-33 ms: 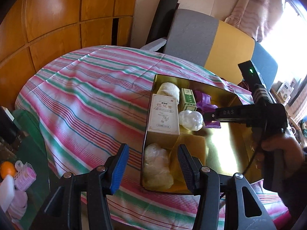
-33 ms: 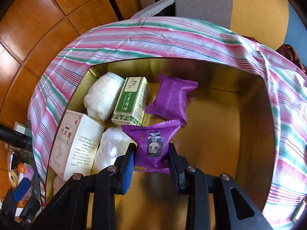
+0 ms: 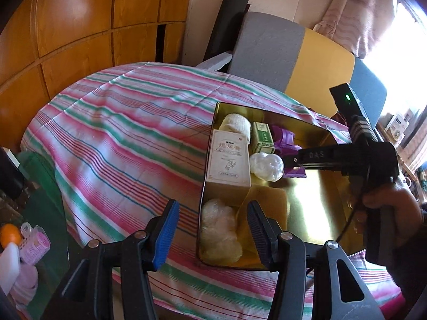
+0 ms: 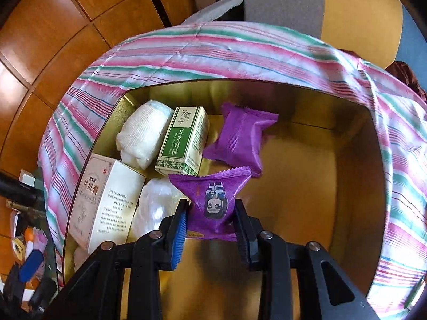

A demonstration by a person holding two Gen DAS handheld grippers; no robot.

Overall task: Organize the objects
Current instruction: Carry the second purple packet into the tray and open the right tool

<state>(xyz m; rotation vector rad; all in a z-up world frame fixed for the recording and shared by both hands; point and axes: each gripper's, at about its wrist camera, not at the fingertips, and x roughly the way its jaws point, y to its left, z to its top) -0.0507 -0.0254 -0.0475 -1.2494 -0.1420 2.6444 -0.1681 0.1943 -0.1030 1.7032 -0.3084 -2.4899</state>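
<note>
A gold tin box [image 3: 317,194] [image 4: 347,186] sits on the striped tablecloth. Inside lie a white cloth roll [image 4: 142,136], a green carton [image 4: 185,140], a cream carton [image 4: 104,205], a clear wrapped bundle [image 4: 154,208] and a purple packet [image 4: 241,138]. My right gripper [image 4: 210,220] is shut on a second purple packet with a cartoon face [image 4: 213,202], held inside the box beside the bundle. My left gripper [image 3: 213,229] is open and empty, above the box's near left corner. The right gripper also shows in the left wrist view [image 3: 291,160].
A striped cloth [image 3: 120,138] covers the round table. Wooden panels [image 3: 80,26] stand behind. A grey and yellow cushion [image 3: 280,53] leans at the back. Small items, an orange among them [image 3: 10,236], lie on a lower surface at left.
</note>
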